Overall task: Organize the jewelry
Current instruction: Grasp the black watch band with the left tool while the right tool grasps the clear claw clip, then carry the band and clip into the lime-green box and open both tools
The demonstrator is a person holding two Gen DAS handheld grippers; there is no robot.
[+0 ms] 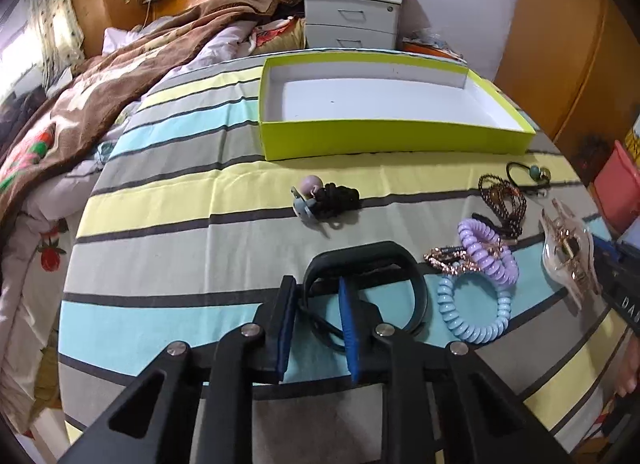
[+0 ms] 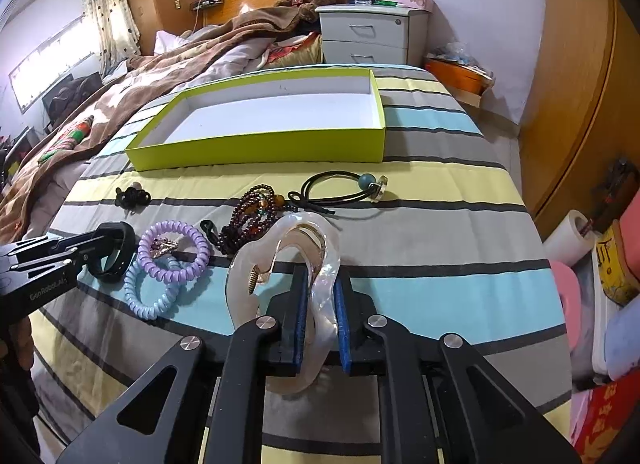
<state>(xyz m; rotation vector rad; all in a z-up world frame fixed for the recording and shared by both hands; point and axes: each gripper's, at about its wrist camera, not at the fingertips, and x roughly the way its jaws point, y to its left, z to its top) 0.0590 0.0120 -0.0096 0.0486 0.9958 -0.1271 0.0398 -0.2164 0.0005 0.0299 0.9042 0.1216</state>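
Low over the bedspread, left tool (image 1: 318,300) clamping black band (image 1: 360,260), right tool (image 2: 322,296) pinching pearly claw clip (image 2: 324,296).

The striped cloth (image 2: 420,224) lies bare to the right of the beaded bracelet (image 2: 252,212). Ahead, the green box (image 2: 256,144) stands open-topped; coiled hair ties (image 2: 172,264) and a black knotted tie (image 1: 332,200) crowd the left.

The striped cloth (image 2: 420,200) on the bench has bands of pale yellow, grey and light blue with thin dark lines. The box (image 2: 256,144) is lime green outside and white inside. One coil hair tie (image 2: 174,252) is lilac, another (image 2: 150,296) pale blue. The hair claw (image 2: 320,304) is pearly white. The wristband (image 1: 360,288) is black.
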